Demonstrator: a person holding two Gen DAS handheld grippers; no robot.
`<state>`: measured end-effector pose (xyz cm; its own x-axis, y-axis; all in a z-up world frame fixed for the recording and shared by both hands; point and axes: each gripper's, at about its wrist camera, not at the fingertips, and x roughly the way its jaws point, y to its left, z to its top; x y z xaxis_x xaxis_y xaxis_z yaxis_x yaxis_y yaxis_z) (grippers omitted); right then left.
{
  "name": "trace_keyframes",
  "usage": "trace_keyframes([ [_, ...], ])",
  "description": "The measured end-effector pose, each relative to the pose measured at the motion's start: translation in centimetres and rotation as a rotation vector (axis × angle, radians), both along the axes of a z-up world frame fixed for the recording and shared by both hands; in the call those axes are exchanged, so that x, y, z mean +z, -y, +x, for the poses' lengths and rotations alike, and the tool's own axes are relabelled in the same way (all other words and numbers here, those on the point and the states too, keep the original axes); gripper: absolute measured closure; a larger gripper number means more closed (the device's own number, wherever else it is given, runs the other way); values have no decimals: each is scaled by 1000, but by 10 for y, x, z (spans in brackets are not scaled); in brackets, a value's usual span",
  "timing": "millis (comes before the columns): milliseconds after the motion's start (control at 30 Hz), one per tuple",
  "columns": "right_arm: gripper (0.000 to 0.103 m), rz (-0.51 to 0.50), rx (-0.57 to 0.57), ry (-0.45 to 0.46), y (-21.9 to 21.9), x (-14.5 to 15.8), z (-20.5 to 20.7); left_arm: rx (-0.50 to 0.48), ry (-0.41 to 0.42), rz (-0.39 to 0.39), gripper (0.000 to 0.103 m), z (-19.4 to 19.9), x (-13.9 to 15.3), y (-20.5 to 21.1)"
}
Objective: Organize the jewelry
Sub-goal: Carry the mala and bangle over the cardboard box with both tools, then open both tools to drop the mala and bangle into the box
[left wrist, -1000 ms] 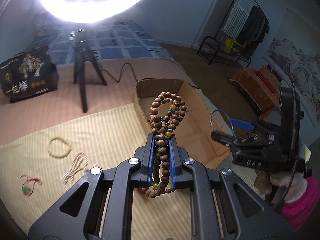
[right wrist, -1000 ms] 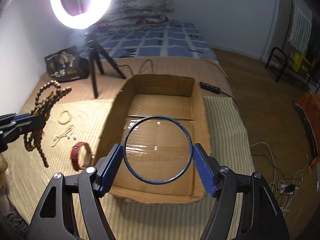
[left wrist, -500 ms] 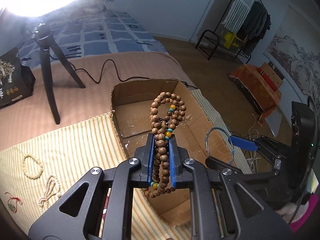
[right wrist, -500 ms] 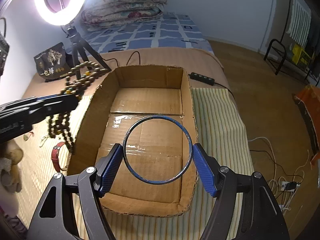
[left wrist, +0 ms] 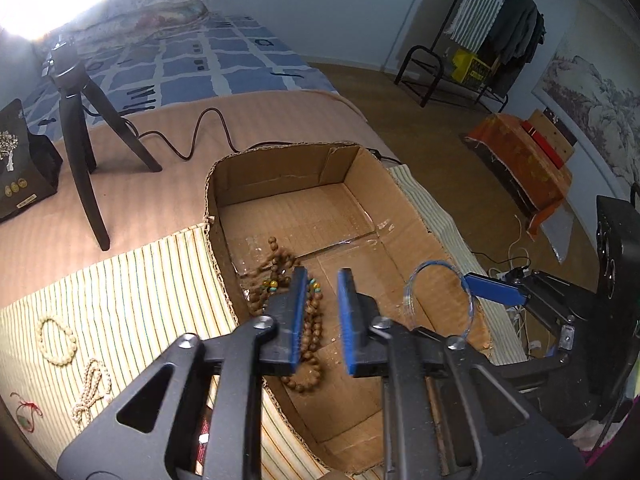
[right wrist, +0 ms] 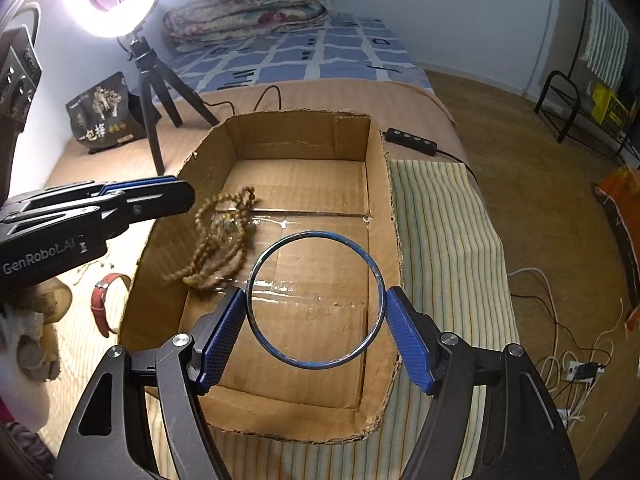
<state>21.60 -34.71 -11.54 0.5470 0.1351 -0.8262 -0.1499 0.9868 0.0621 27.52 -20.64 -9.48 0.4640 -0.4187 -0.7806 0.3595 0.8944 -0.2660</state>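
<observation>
Your brown wooden bead strand (left wrist: 280,280) (a few yellow and teal beads mixed in) is blurred, in a loose tangle inside the open cardboard box (right wrist: 208,152), near its left wall. Your thin blue bangle (right wrist: 314,300) stands upright above the box, pinched at both sides.

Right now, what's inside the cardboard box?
Only the wooden bead strand lies inside the cardboard box, near its left wall. The near floor is partly covered by the left gripper and the blue bangle.
</observation>
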Motion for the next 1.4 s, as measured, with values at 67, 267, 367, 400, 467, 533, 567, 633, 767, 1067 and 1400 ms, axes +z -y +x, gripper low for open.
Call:
trace_keyframes([
  [67,29,-15,-4,-5,-2,0,-1,8,4,-1,72,-3,2,-1],
  [267,27,-29,5,3,-5,2,-4,19,12,6,72,-7,8,-7],
  [367,27,-35,9,8,-6,4,-7,24,17,7,72,-10,12,-11],
  [400,27,-36,10,10,-7,5,-8,24,20,9,72,-12,14,-12],
  [467,27,-38,9,16,-7,7,-10,26,27,15,72,-14,17,-15],
  [533,27,-38,7,22,-7,10,-12,26,35,18,72,-18,21,-18],
  [567,27,-36,7,26,-7,12,-14,28,42,23,72,-20,24,-20],
  [633,27,-32,6,33,-8,15,-17,31,52,26,72,-24,29,-24],
  [767,27,-24,9,51,-9,24,-24,42,77,36,72,-35,43,-38],
  [1067,27,-10,47,99,-27,43,-46,80,129,64,64,-62,71,-89],
  [1400,27,10,140,135,-77,54,-68,161,133,77,64,-97,82,-174],
])
